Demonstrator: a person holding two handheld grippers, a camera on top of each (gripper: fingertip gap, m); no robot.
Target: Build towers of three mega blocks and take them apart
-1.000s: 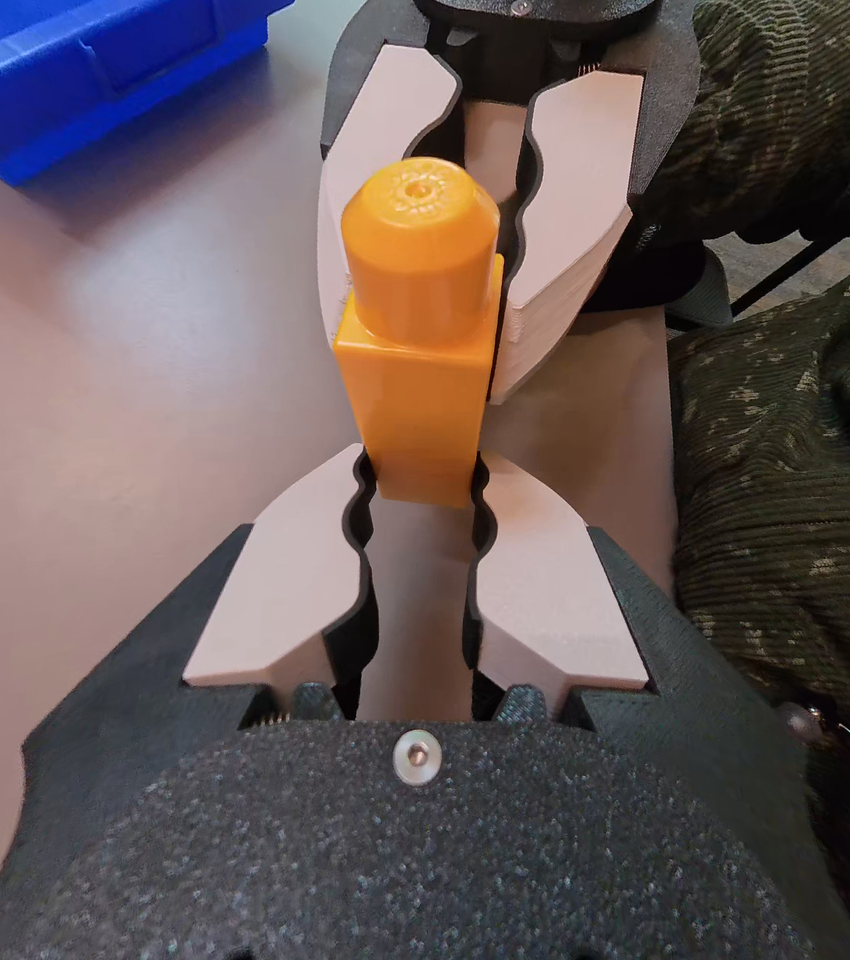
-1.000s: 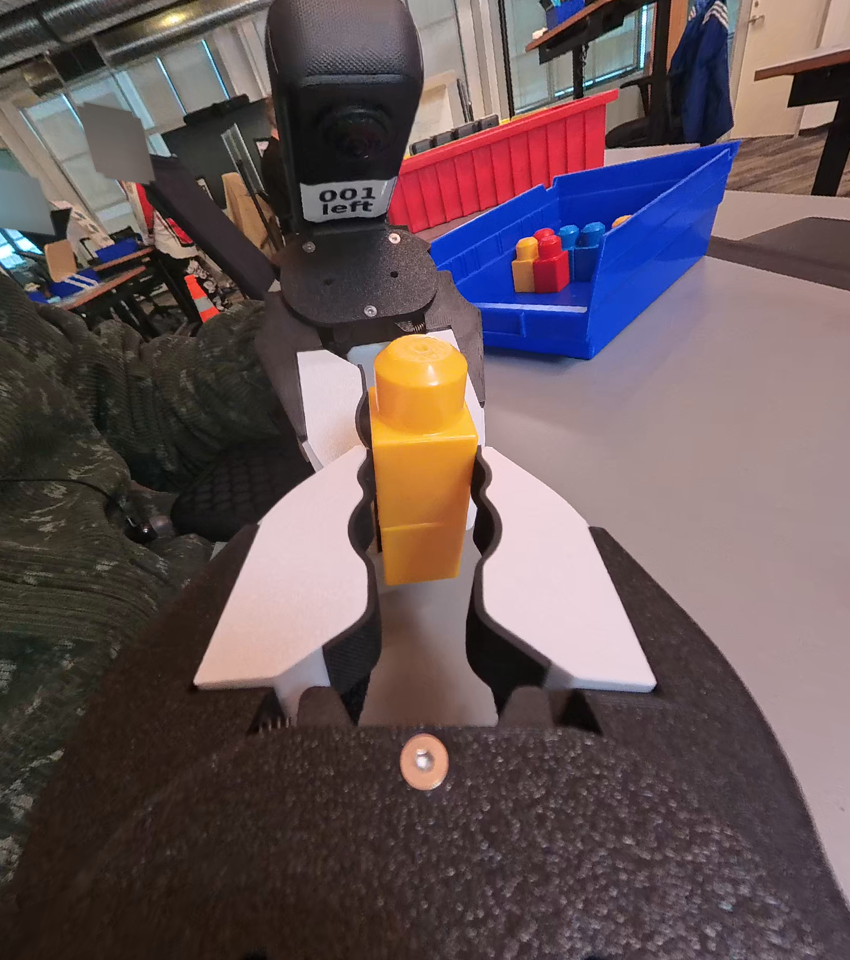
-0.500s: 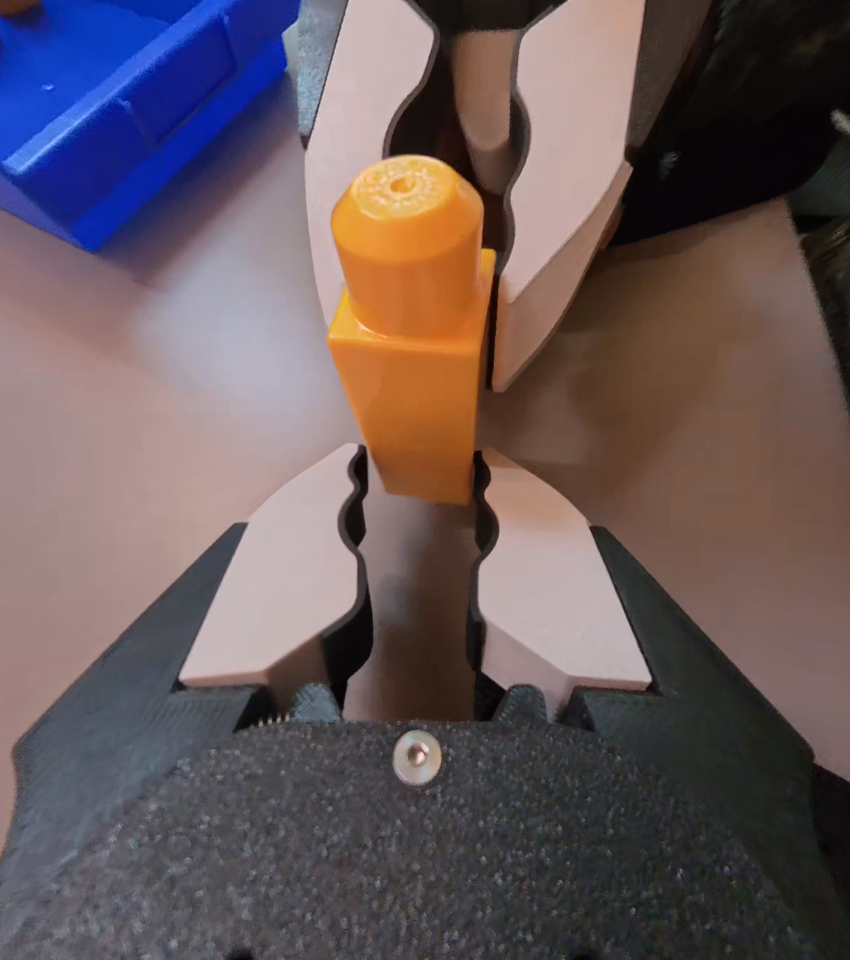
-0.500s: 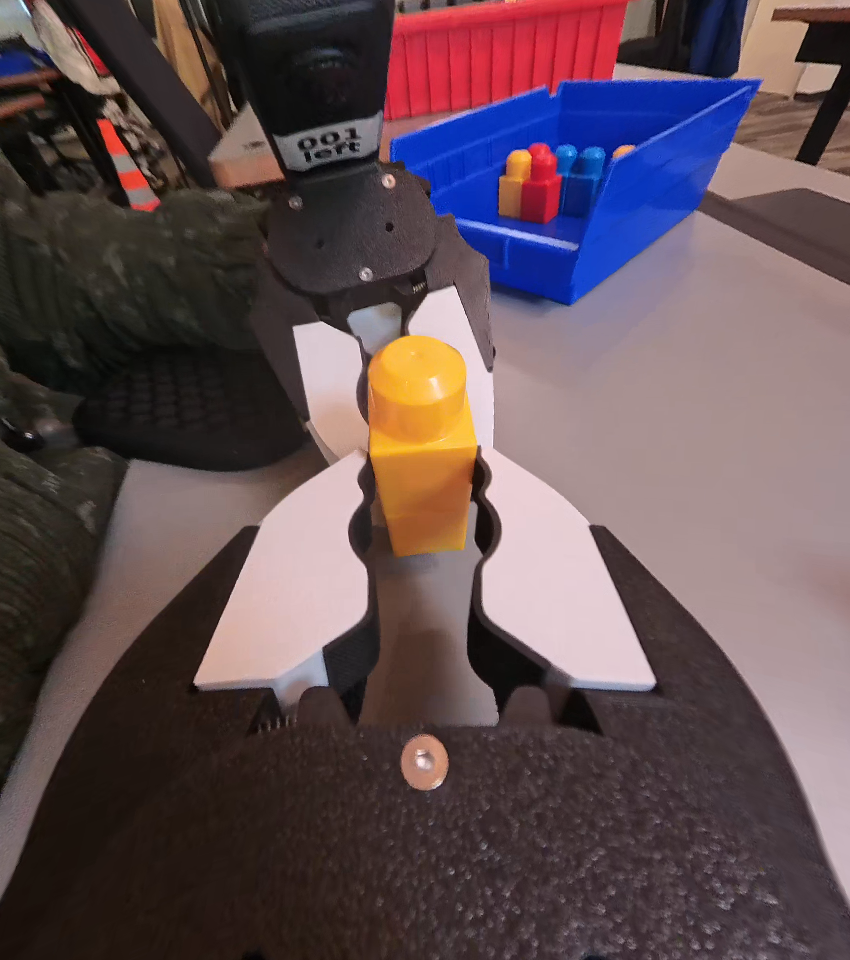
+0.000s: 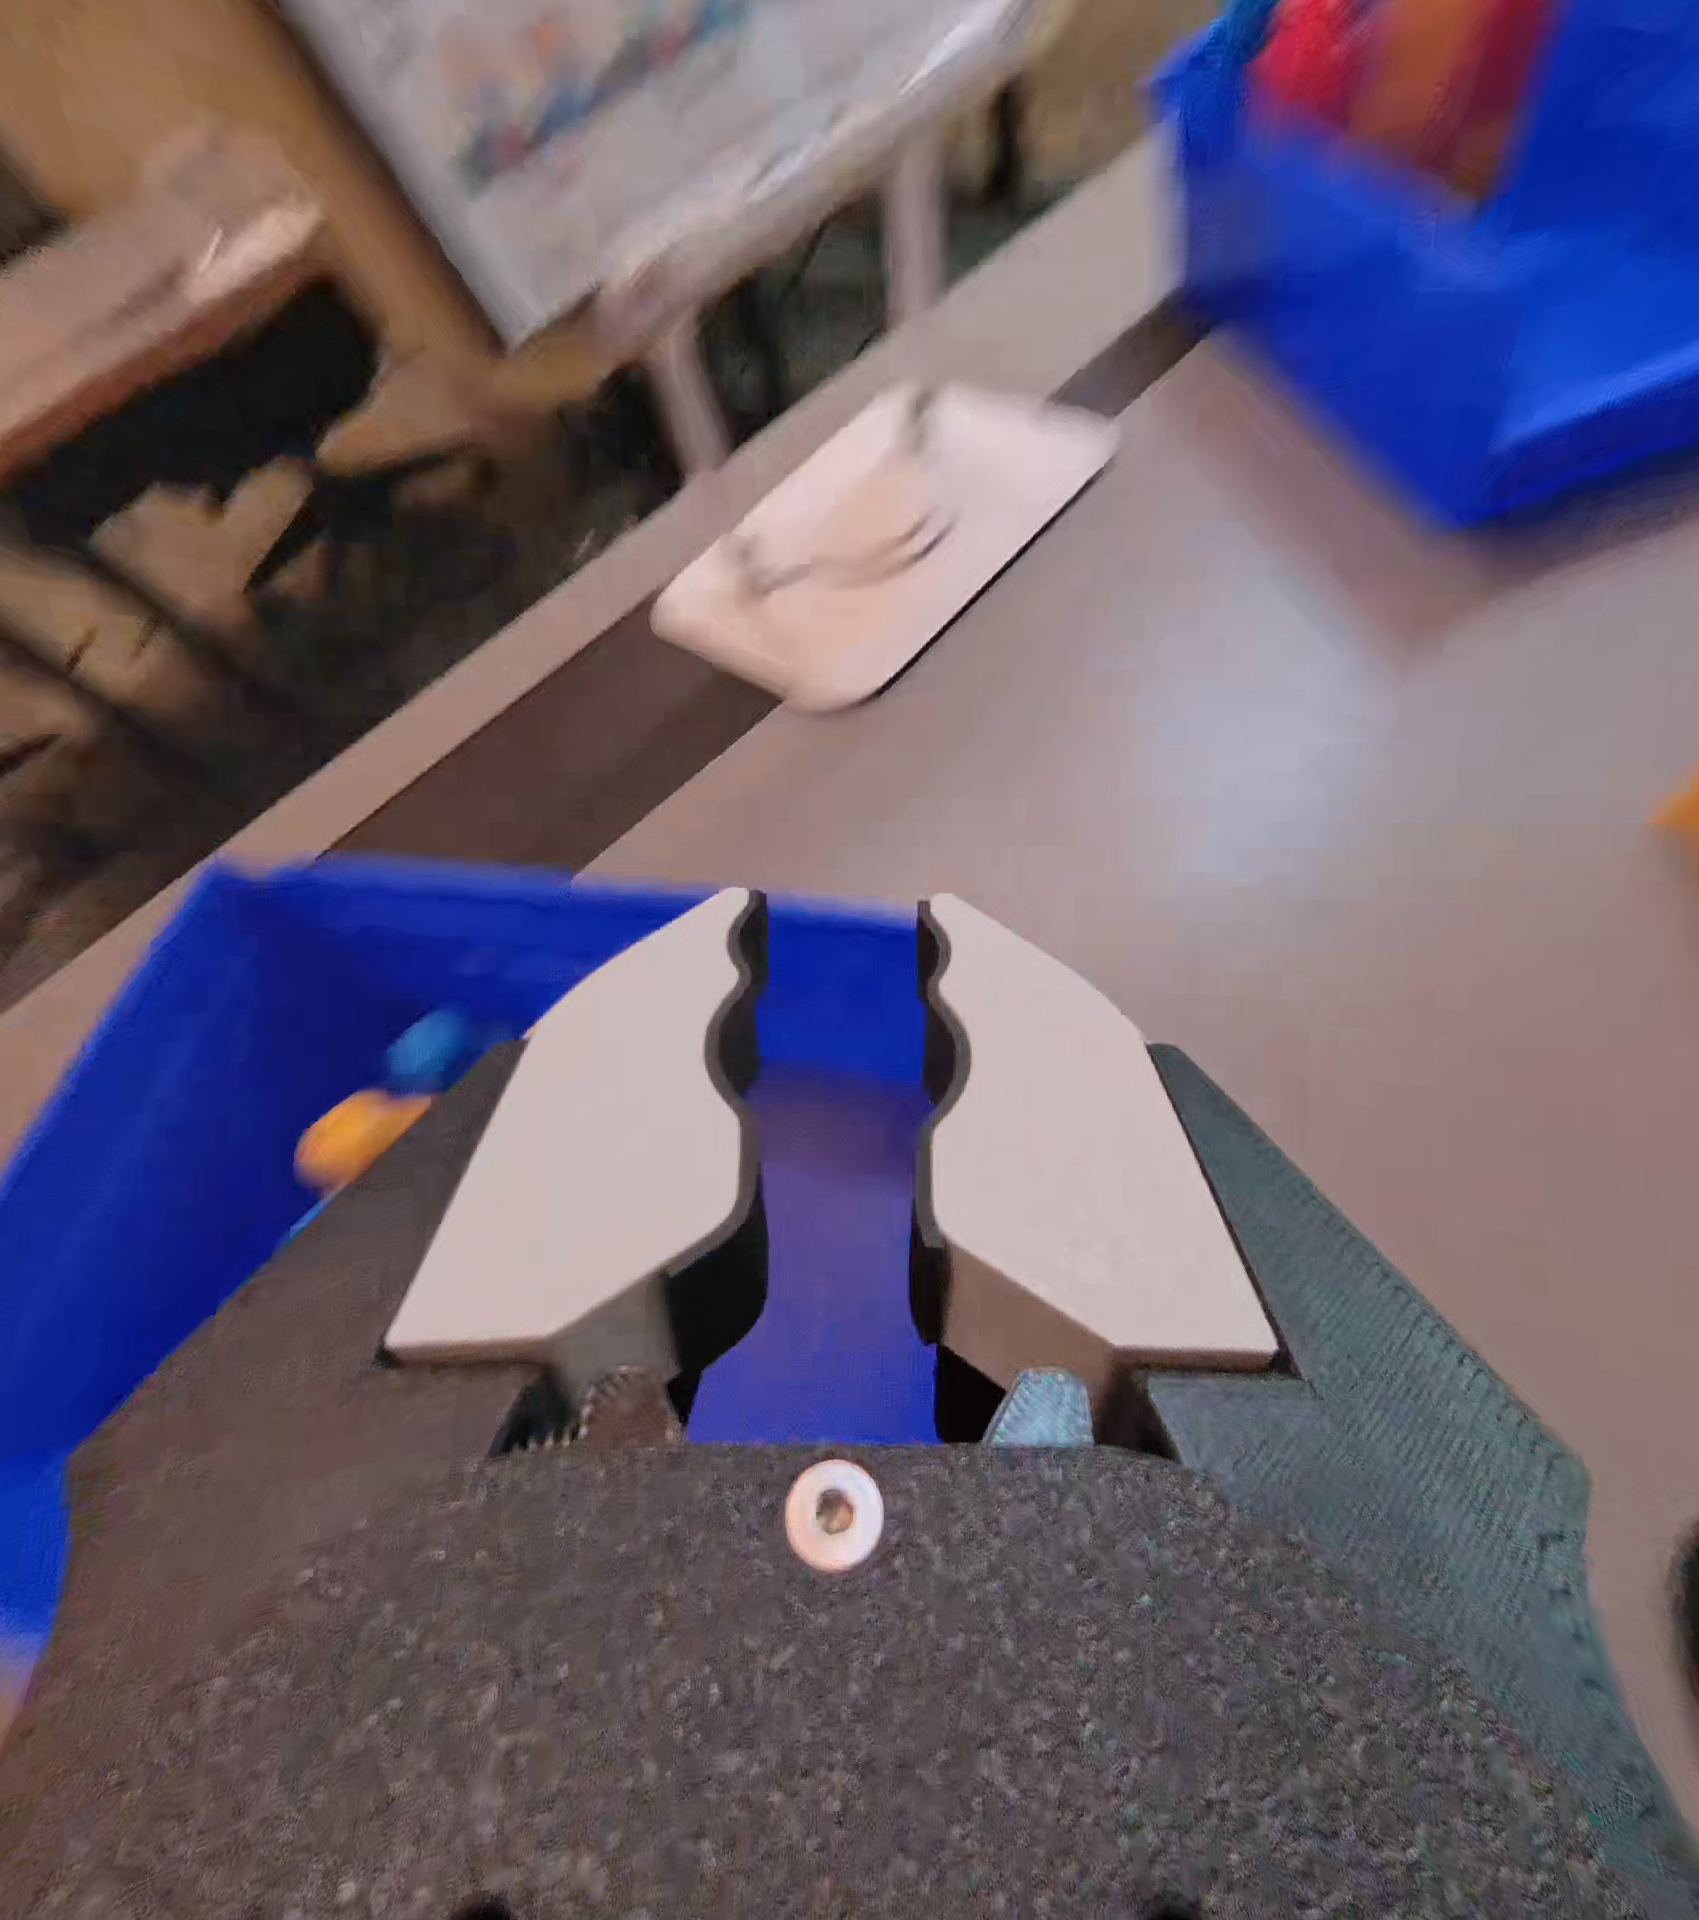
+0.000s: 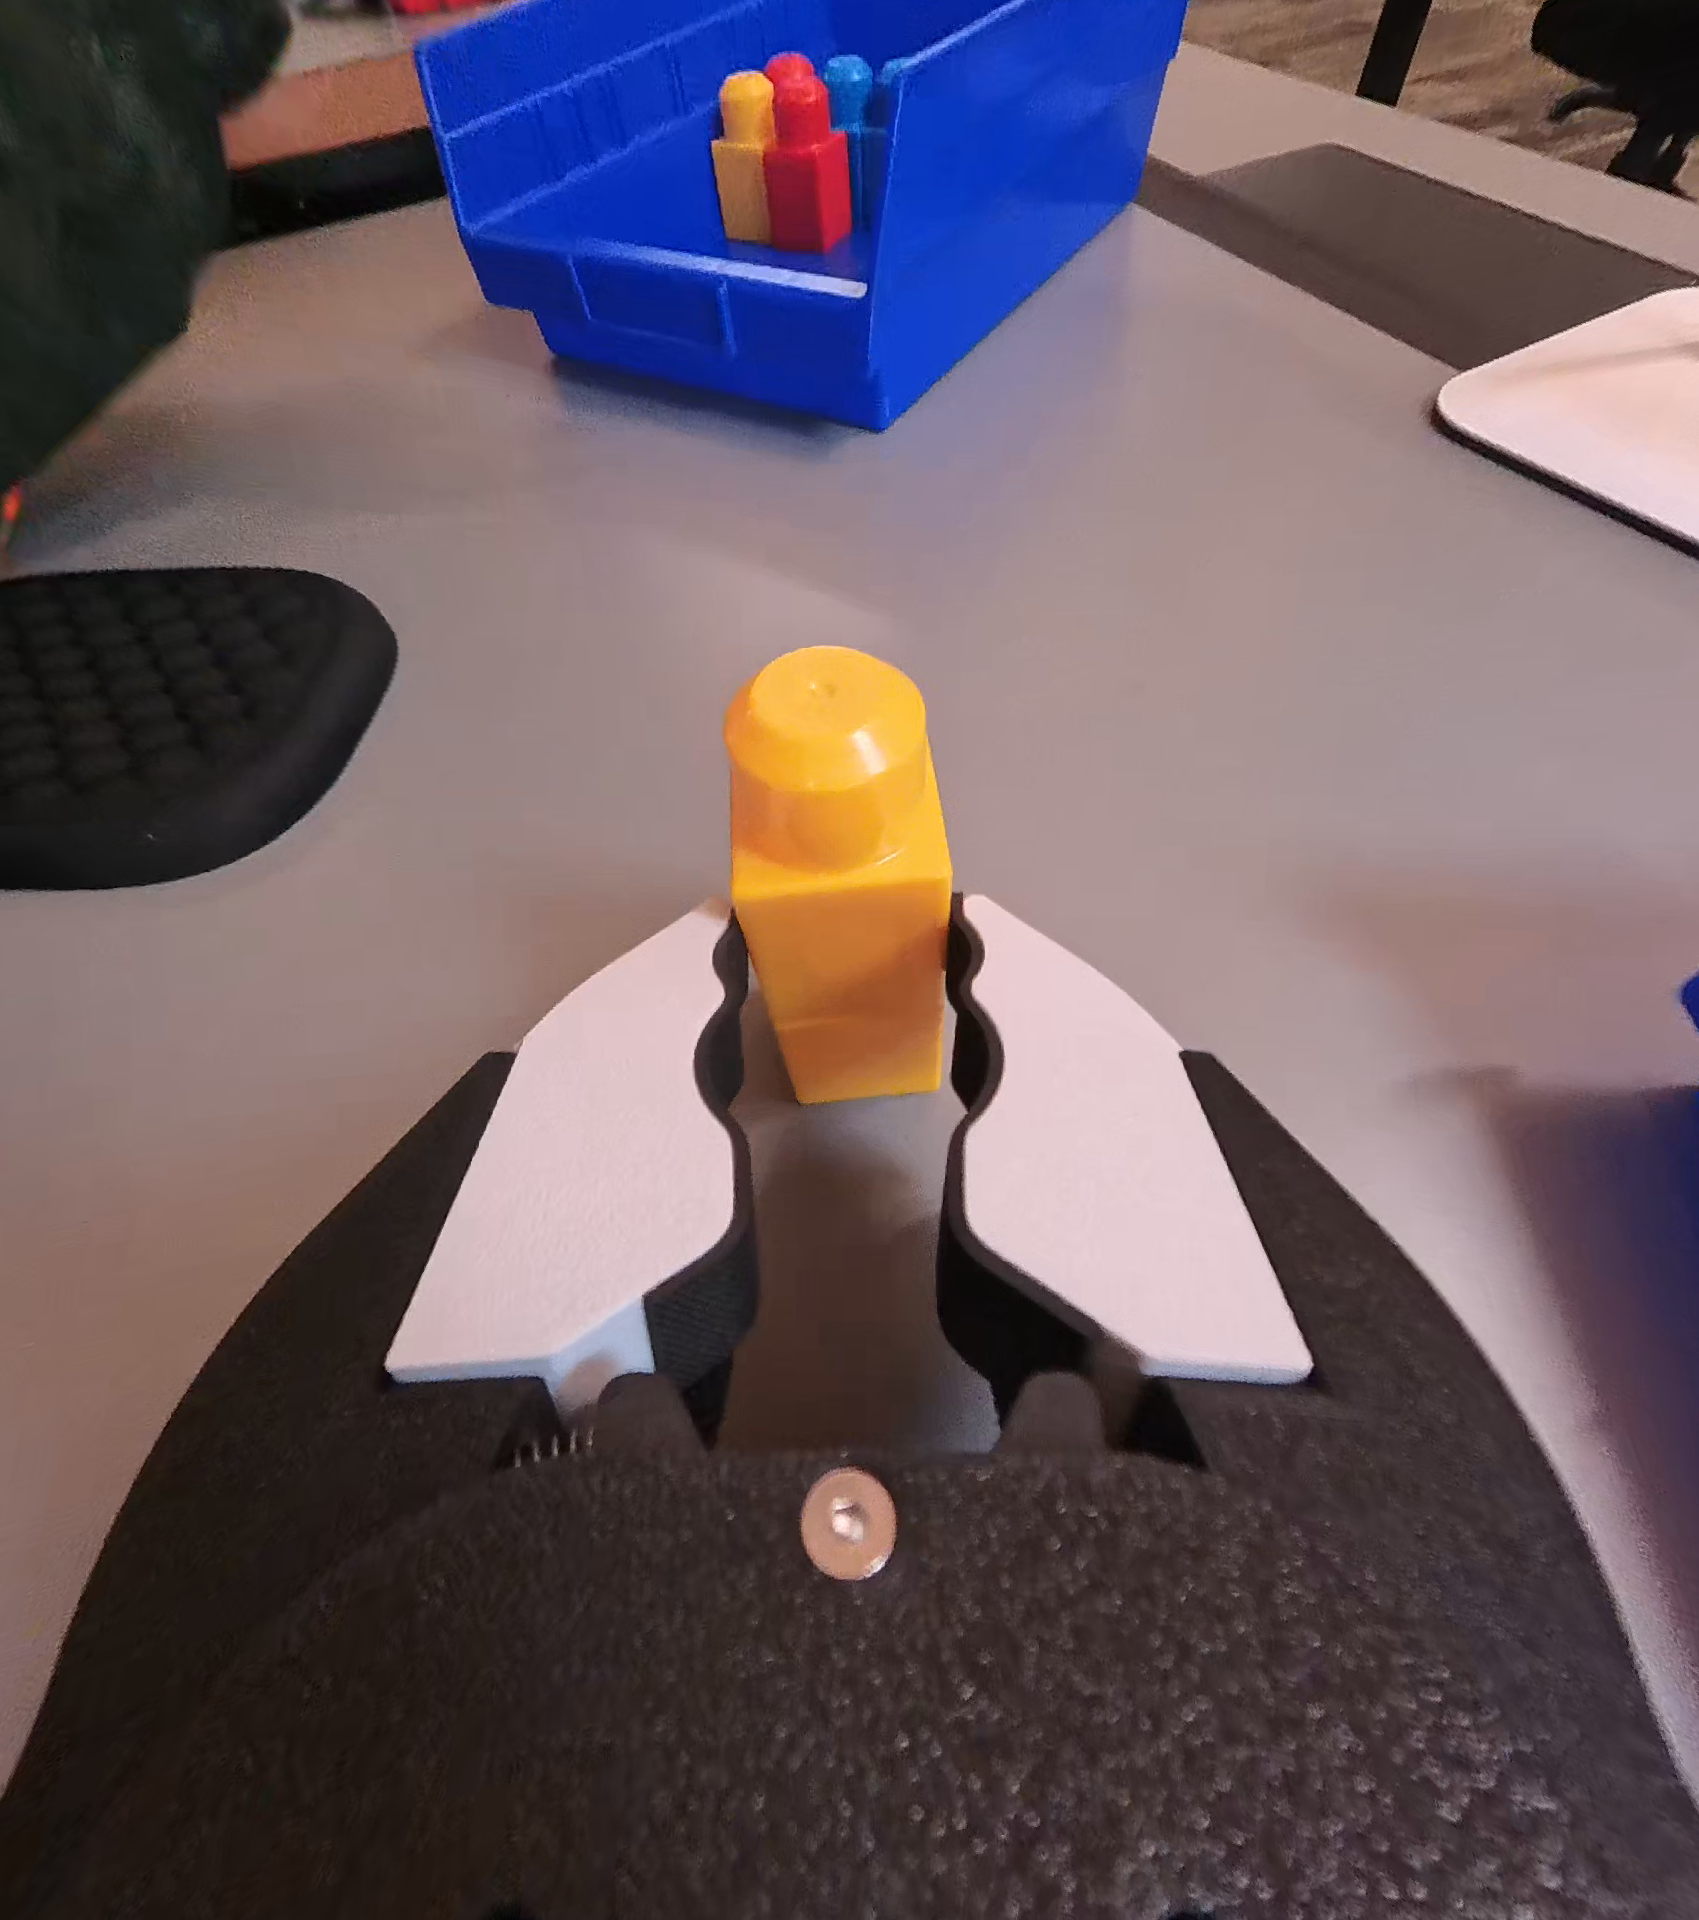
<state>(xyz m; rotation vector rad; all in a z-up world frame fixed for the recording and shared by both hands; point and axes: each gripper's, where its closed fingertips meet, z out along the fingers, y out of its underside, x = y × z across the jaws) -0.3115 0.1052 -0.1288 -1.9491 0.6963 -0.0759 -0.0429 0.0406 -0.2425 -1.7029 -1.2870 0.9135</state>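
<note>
the right gripper (image 6: 845,925) pinches a yellow block stack (image 6: 840,894), 2 blocks by the seam, upright above the grey table (image 6: 1240,675). ahead stands a blue bin (image 6: 720,301) with yellow, red and blue blocks (image 6: 793,156). the left gripper (image 5: 840,914) is spread and empty over another blue bin (image 5: 149,1143) holding a few blurred blocks (image 5: 357,1138).

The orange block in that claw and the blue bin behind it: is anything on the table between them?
No. In the right wrist view, only bare grey table lies between the orange block and the blue bin.
</note>
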